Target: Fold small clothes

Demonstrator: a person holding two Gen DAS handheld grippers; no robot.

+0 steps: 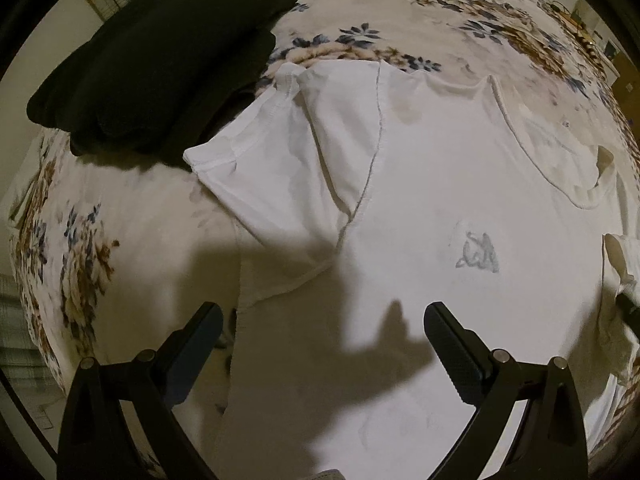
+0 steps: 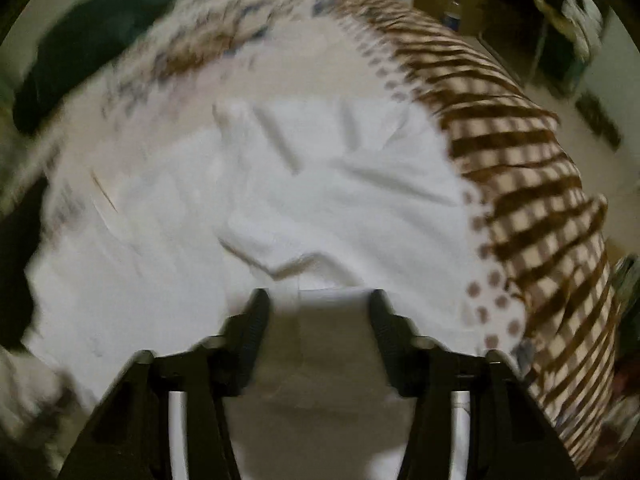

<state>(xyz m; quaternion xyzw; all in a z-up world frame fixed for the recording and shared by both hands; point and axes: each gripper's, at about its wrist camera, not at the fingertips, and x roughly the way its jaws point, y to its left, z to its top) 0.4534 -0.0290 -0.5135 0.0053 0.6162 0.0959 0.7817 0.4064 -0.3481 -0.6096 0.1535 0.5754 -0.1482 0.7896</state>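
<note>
We identify a home bedroom: work surface is a bed w/ floral bedspread (image 1: 420, 8), checked brown blanket (image 2: 532, 184) along one edge, folded dark clothes (image 1: 160, 60) stacked nearby, plain wall and furniture in bkgd.

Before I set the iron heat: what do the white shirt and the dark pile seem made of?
White shirt: thin matte cotton-like knit, judging by stitched hems and soft creases. Dark pile: thicker, dull black fabric, possibly fleece or heavy knit; its texture is unclear.
</note>
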